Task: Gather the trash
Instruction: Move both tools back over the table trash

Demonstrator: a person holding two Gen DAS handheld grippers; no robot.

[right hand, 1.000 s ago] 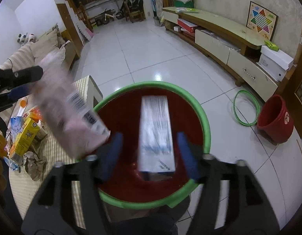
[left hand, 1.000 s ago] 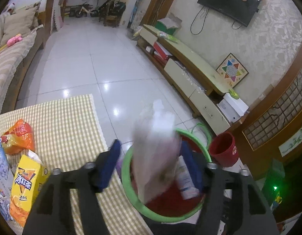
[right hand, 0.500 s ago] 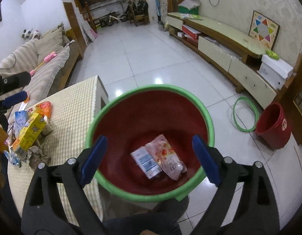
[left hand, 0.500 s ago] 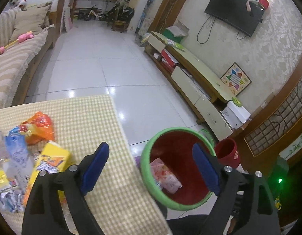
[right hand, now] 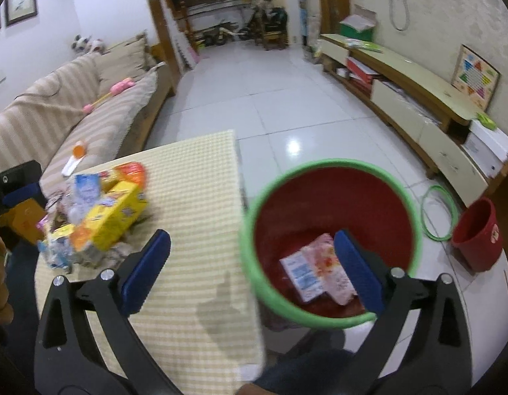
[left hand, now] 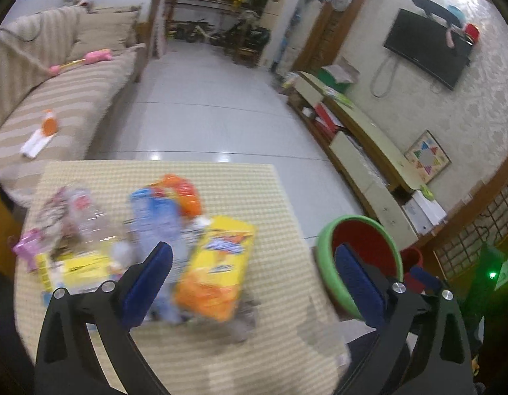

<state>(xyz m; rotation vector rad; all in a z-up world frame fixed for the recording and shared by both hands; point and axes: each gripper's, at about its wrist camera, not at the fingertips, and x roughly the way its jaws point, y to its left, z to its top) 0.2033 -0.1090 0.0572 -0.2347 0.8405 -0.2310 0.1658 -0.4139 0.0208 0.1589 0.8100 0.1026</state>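
While both claws gape empty, the left claw (left hand: 250, 283) hangs over the yellow snack bag (left hand: 217, 270); the right claw (right hand: 250, 270) straddles the bin (right hand: 329, 319) rim.

No legible text: print on yellow snack bag (left hand: 217, 265) and bin's wrappers (right hand: 316, 271) blurred.

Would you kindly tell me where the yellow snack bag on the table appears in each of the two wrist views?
Left wrist: the yellow snack bag lies lower centre, between the open jaws.
Right wrist: the same bag sits left of centre, in the trash pile.
Shared landmark: the green-rimmed red bin, right of the bag in both.
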